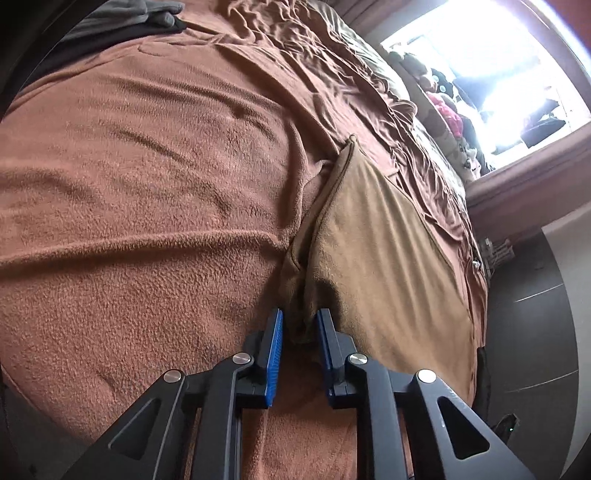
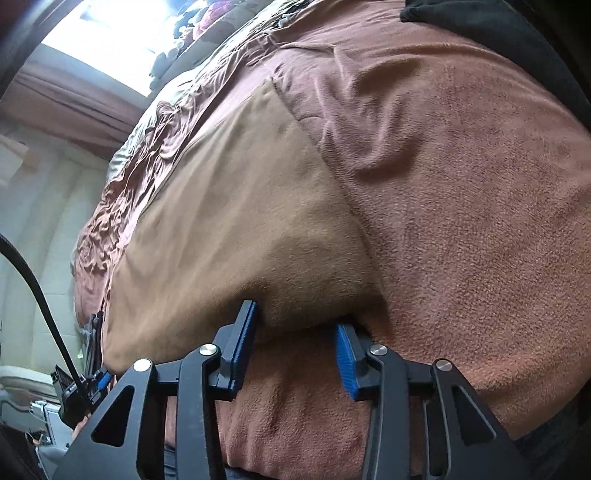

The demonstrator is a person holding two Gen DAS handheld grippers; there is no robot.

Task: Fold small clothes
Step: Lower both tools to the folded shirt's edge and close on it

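A tan fleece cloth (image 1: 384,240) lies flat on a brown blanket (image 1: 147,184) that covers a bed. In the left wrist view my left gripper (image 1: 299,314) sits at the cloth's near corner, and the bunched corner fills the narrow gap between its blue pads (image 1: 277,332). The right wrist view shows the same tan cloth (image 2: 240,206) from its other near corner. There my right gripper (image 2: 299,317) stands with a wide gap between the fingers. The cloth's near edge lies between the fingertips, and the pads (image 2: 345,354) are not pressing on it.
Grey and black clothes (image 1: 122,18) lie at the bed's far left; a black garment (image 2: 480,22) shows at the top right of the right view. Soft toys (image 1: 443,110) line the far side under a bright window (image 1: 498,74). Dark floor (image 1: 535,314) borders the bed's edge.
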